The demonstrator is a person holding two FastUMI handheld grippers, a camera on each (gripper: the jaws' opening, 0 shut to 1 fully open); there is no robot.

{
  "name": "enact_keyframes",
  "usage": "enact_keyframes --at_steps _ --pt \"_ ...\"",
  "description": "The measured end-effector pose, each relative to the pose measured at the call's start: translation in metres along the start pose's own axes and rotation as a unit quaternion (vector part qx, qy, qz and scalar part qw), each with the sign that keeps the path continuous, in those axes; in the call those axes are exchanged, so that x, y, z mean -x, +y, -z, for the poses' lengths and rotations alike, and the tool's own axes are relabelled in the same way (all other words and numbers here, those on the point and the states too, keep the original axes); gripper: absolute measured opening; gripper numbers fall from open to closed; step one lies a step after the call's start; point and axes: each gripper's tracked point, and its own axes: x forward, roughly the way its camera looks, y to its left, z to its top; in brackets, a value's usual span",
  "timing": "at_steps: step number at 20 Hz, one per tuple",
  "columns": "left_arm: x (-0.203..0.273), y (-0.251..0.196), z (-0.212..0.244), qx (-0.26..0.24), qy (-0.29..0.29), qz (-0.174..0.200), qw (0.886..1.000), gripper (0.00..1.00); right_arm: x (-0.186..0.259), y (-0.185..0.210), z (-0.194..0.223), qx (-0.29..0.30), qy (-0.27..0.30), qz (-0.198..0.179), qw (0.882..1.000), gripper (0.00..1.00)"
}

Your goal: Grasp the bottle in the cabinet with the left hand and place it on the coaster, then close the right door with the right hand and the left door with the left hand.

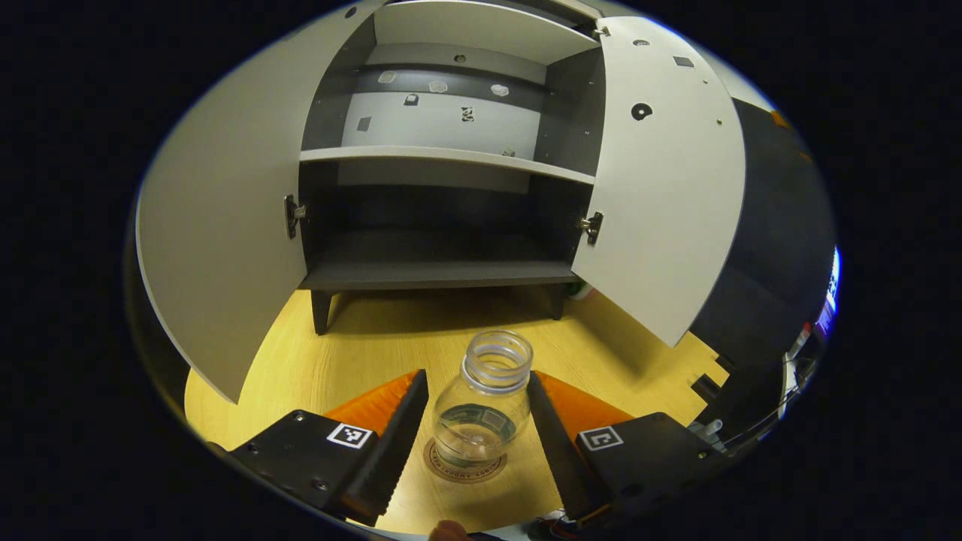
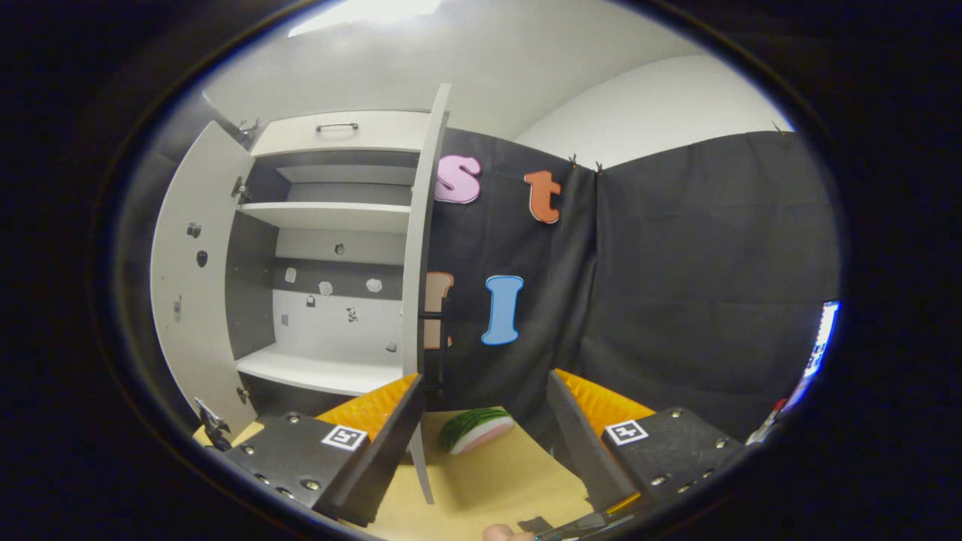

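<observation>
Left gripper view: left gripper [image 1: 476, 421] has fingers spread w/ gap each side of the upright bottle [image 1: 481, 409], which stands on the coaster [image 1: 464, 467] betw. them, while right gripper [image 2: 485, 432], also open, is nearer the right door [image 2: 422, 263], just ahead-left, edge-on, so closing it seems next.

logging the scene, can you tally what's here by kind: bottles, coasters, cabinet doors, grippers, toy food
bottle: 1
coaster: 1
cabinet doors: 2, left door and right door, both open
grippers: 2, left gripper and right gripper
watermelon slice: 1
total: 7
</observation>
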Motion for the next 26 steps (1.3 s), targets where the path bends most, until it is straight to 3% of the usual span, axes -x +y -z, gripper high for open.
enact_keyframes --at_steps 7,10,13,14,16,21,26 --pt "0.022 -0.007 -0.052 -0.017 -0.04 0.0 0.999 0.85 -0.002 0.001 0.004 -0.005 0.006 -0.001 1.0 0.99" --pt "0.035 -0.015 -0.091 -0.023 -0.071 0.007 0.997 0.84 -0.003 0.001 0.006 -0.005 0.005 -0.002 1.0 0.95" --pt "0.054 -0.023 -0.137 -0.024 -0.097 0.012 0.995 0.85 -0.005 0.002 0.007 -0.006 0.007 -0.005 1.0 0.99" --pt "0.061 -0.025 -0.153 -0.026 -0.108 0.01 0.994 0.89 -0.006 0.002 0.007 -0.006 0.007 -0.007 1.0 0.99" --pt "0.075 -0.027 -0.186 -0.03 -0.126 0.002 0.992 0.96 -0.011 0.004 0.008 -0.008 0.008 -0.014 1.0 0.99" --pt "0.123 -0.02 -0.262 -0.036 -0.183 -0.042 0.982 0.95 -0.032 0.021 0.004 -0.014 0.003 -0.041 0.999 0.99" --pt "0.164 -0.015 -0.306 -0.036 -0.209 -0.084 0.974 0.97 -0.055 0.021 -0.004 -0.016 -0.009 -0.048 0.999 0.99"
